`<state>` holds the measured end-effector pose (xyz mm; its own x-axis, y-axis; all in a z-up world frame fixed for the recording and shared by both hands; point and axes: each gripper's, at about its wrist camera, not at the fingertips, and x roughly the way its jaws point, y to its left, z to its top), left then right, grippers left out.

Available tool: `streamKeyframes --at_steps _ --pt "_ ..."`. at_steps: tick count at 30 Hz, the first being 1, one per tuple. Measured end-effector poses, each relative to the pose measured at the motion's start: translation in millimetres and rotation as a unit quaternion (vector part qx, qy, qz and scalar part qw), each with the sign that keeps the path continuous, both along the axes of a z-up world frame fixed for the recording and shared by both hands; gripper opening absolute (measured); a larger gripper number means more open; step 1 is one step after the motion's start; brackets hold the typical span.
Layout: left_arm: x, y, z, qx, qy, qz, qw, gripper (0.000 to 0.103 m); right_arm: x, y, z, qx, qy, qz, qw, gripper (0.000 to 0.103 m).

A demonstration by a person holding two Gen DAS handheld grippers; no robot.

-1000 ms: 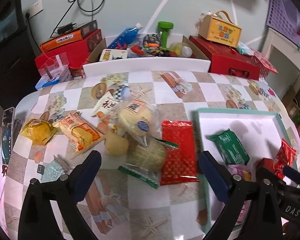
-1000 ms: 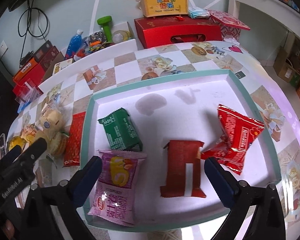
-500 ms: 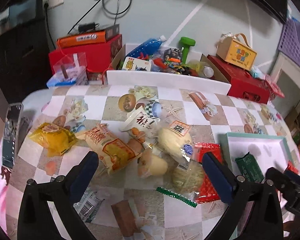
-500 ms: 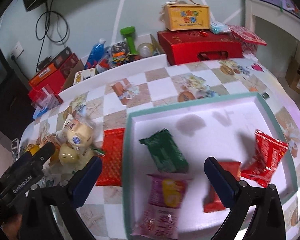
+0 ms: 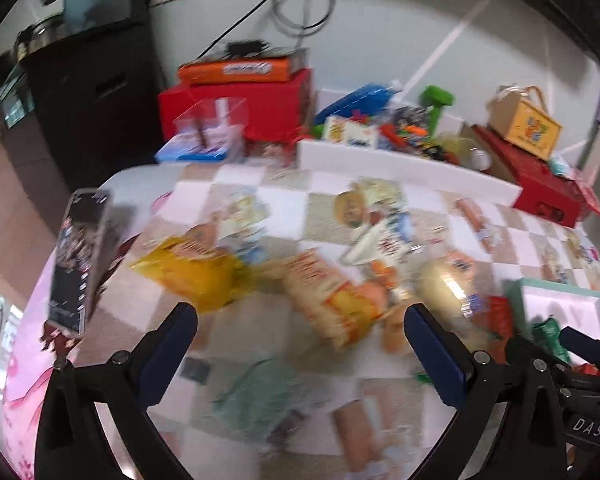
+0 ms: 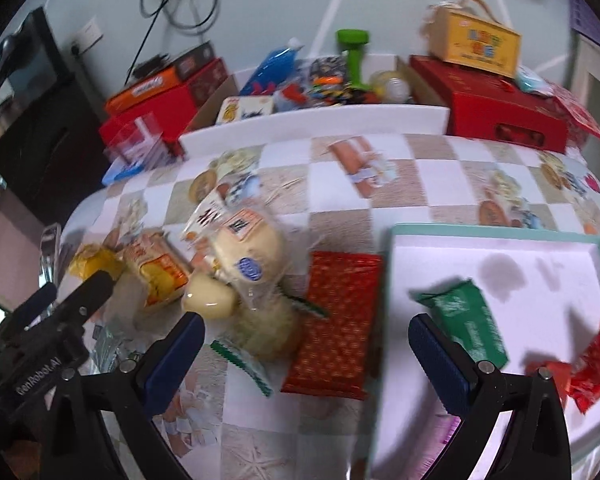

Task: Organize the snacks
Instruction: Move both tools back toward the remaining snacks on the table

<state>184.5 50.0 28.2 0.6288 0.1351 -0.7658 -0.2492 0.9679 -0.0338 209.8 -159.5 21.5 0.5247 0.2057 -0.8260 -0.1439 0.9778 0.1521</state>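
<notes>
Loose snacks lie on the checkered tablecloth: a yellow packet (image 5: 192, 276), an orange-and-cream packet (image 5: 332, 300), a clear bag of pale buns (image 6: 248, 256) and a flat red packet (image 6: 336, 316). A teal-rimmed tray (image 6: 496, 230) on the right holds a green packet (image 6: 464, 322) and a red packet (image 6: 596, 360). My left gripper (image 5: 300, 352) is open and empty above the orange-and-cream packet; the view is blurred. My right gripper (image 6: 306, 360) is open and empty over the red packet. The left gripper also shows in the right wrist view (image 6: 40, 340).
A white foam board (image 6: 312, 124) stands along the table's far edge, with a box of toys and red gift boxes (image 6: 500, 108) behind it. A phone on a stand (image 5: 80, 264) stands at the table's left edge. A pale green packet (image 5: 260, 392) lies near the front.
Both grippers have swept left: the left one from the red packet towards the yellow and orange packets, the right one from over the tray to the red packet beside it. Both stay open.
</notes>
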Motion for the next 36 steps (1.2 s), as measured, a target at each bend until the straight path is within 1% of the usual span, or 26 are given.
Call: streamKeyframes --at_steps 3,8,10,15,17,19,21,28,33,36 --pt "-2 16 -11 -0.011 0.028 0.025 0.9992 0.103 5 13 -9 -0.017 0.006 0.017 1.000 0.103" --pt "-1 34 -37 -0.079 0.073 0.053 0.9927 0.103 11 28 -29 -0.040 0.018 0.035 0.998 0.103" --pt "0 35 -44 -0.092 0.084 0.055 0.9907 0.103 12 33 -35 -0.047 0.021 0.043 0.998 0.103" --pt "3 28 -59 -0.097 0.109 0.052 0.9879 0.103 16 46 -48 -0.065 0.020 0.059 0.996 0.102" --pt "4 27 -63 -0.099 0.116 0.053 0.9869 0.102 16 50 -52 -0.067 0.021 0.063 0.996 0.096" --pt "3 27 -66 -0.105 0.121 0.052 0.9857 0.101 16 53 -56 -0.071 0.022 0.067 0.995 0.093" --pt "2 26 -69 -0.111 0.124 0.052 0.9846 0.094 15 55 -57 -0.077 0.017 0.071 0.994 0.093" --pt "2 24 -68 -0.097 0.125 0.051 0.9861 0.084 11 63 -56 -0.076 0.011 0.087 0.993 0.089" --pt "3 24 -69 -0.078 0.129 0.052 0.9873 0.073 5 63 -54 -0.069 0.011 0.099 0.993 0.087" --pt "3 26 -68 -0.081 0.128 0.055 0.9869 0.072 -1 60 -53 -0.062 0.014 0.103 0.993 0.085"
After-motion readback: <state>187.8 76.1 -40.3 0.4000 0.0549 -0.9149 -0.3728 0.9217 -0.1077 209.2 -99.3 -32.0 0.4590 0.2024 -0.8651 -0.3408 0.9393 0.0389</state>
